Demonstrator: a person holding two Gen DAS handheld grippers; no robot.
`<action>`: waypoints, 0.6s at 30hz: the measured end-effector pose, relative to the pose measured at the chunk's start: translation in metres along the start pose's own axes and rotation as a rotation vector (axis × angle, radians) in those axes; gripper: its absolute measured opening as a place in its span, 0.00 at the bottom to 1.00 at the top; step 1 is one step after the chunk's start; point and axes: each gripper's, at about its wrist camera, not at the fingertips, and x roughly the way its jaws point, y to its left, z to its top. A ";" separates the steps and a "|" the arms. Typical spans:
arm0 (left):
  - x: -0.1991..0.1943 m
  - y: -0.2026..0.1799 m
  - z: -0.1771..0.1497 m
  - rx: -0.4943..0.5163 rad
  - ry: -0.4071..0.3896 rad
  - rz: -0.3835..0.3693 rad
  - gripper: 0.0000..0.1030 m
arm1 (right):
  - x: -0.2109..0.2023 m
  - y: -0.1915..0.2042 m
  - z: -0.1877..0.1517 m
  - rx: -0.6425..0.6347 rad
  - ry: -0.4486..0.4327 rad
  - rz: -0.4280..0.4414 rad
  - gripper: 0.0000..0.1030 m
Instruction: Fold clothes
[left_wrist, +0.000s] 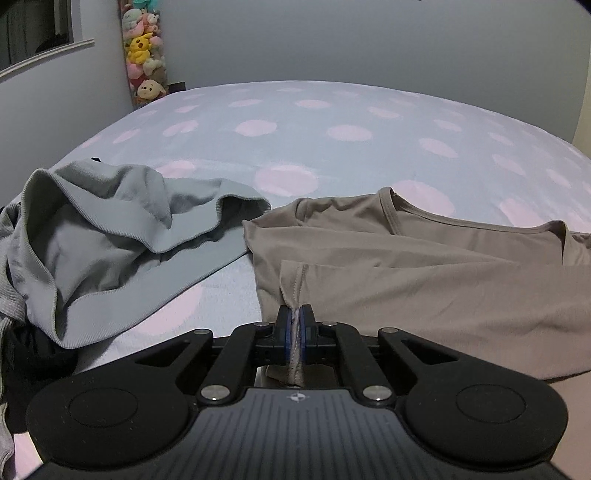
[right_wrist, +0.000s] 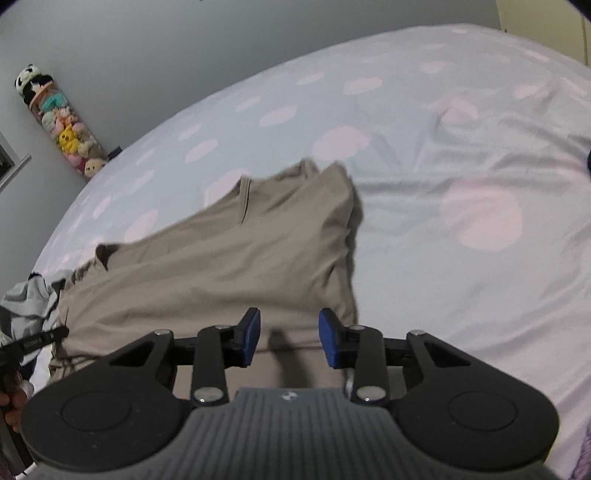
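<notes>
A tan shirt (left_wrist: 424, 280) lies spread on a dotted bedsheet (left_wrist: 295, 122). The left gripper (left_wrist: 295, 314) pinches the shirt's stitched seam between closed jaws. The right gripper (right_wrist: 290, 332) hangs over the shirt's hem, jaws wide apart and empty. A grey garment (left_wrist: 110, 236) lies left of the closed jaws.

Bare bedsheet (right_wrist: 461, 258) lies open right of the shirt (right_wrist: 221, 266); grey garment (left_wrist: 110, 240) crowds its left.

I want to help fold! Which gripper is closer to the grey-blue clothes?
Left. The left gripper pinches the tan shirt right beside the grey-blue clothes. The right gripper hangs open over the shirt's far side.
</notes>
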 end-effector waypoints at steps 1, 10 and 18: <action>-0.001 0.001 0.000 -0.006 -0.003 -0.001 0.03 | -0.003 -0.002 0.003 0.002 -0.018 -0.004 0.40; -0.025 0.007 0.014 -0.057 -0.112 -0.006 0.02 | 0.009 -0.030 0.028 0.116 -0.096 -0.016 0.41; -0.007 0.012 0.010 -0.039 -0.044 0.027 0.02 | 0.032 -0.033 0.043 0.169 -0.089 0.022 0.41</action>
